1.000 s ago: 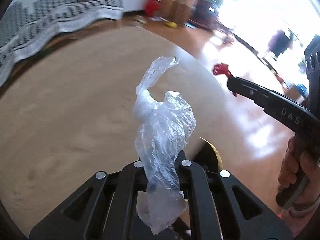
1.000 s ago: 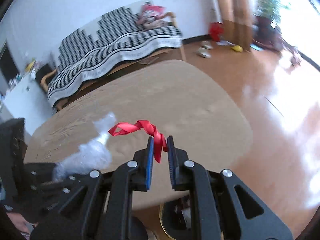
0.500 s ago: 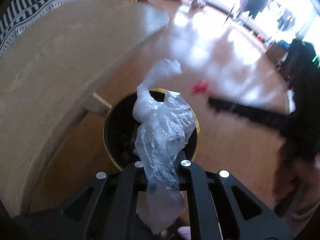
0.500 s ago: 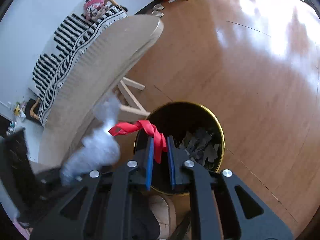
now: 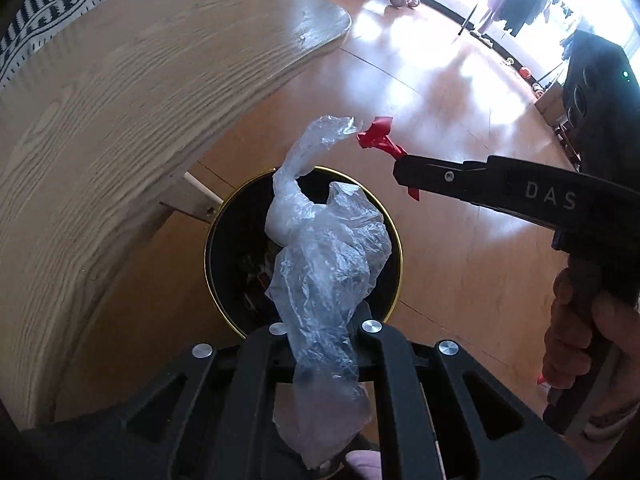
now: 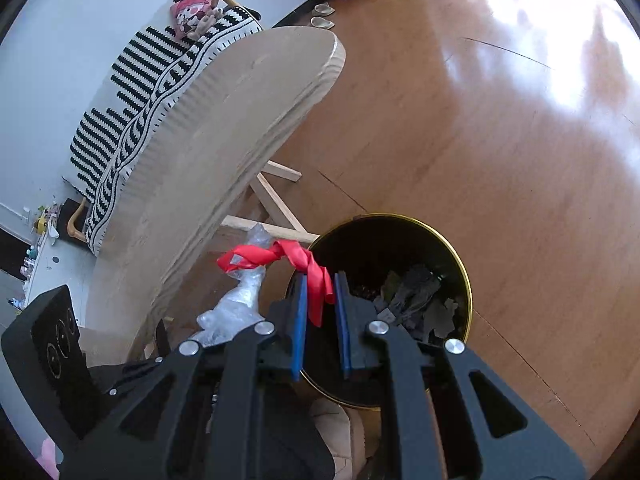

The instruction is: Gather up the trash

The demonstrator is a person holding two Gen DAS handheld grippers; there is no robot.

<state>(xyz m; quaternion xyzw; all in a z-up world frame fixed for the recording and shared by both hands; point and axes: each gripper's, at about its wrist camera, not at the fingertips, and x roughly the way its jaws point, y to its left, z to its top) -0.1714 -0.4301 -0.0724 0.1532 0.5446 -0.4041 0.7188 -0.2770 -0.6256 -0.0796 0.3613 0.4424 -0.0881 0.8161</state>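
Both items of trash are held above the floor beside the table (image 5: 120, 92), over or near the black gold-rimmed bin (image 6: 460, 264). L gripper (image 5: 324, 328): fingers clenched on the crumpled clear plastic bag (image 5: 328, 248), which stands up out of the fingers w/ its long axis running away from the camera and its twisted tip leaning toward the R side. In the left wrist view the bin mouth (image 5: 224, 240) is seen directly behind and below the bag, so the bag is judged to be lined up over the opening. R gripper (image 6: 320, 320): fingers nearly closed, the red ribbon (image 6: 316, 280) pinched between the blue pads (image 6: 300, 320), its free knotted end trailing toward the L gripper. In the right wrist view the bin lies below and slightly to the right of the fingers; the ribbon's hanging part is over the near-left rim, its free end outside the rim. Bin already holds dark scraps. Judgement: drop stage reached, approx.; L hand is better centred, R hand would need a small shift toward bin centre before release, else ribbon may catch the rim or fall outside
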